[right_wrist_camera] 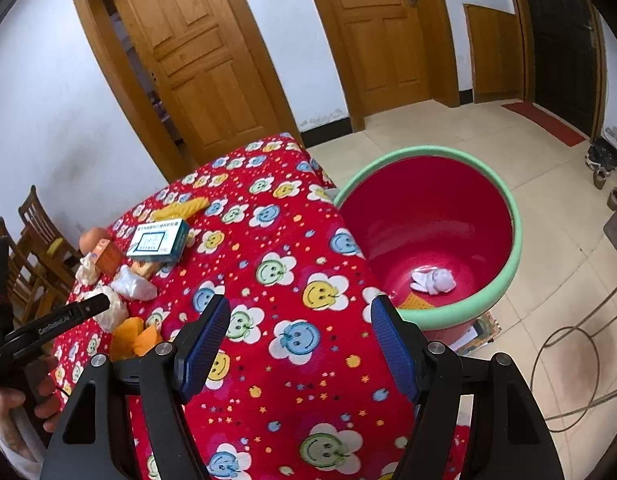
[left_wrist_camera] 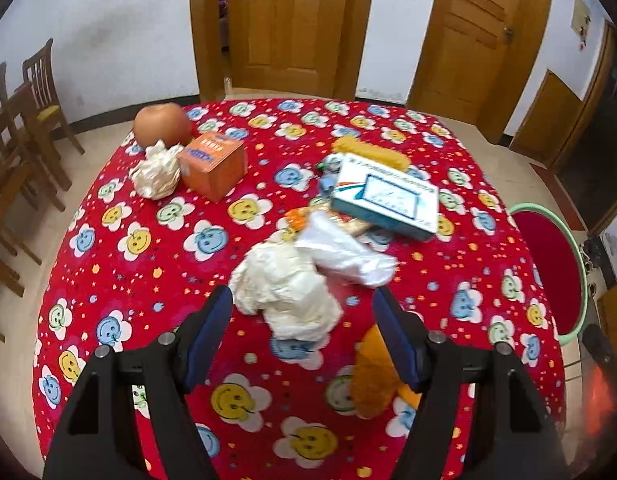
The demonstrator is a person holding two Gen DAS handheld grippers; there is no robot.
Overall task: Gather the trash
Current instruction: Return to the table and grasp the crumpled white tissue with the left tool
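Crumpled white trash (right_wrist_camera: 432,280) inside red basin (right_wrist_camera: 508,248), beside clothed table (right_wrist_camera: 292,216).

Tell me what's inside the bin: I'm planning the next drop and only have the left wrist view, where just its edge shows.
Observer: The right wrist view looks into the bin; a white wad lies on its bottom.
Operator: Anything else in there?
Observer: An orange scrap sits by the near wall.
Operator: Is the right gripper free?
Observer: Yes, the right gripper is open and empty above the tablecloth.
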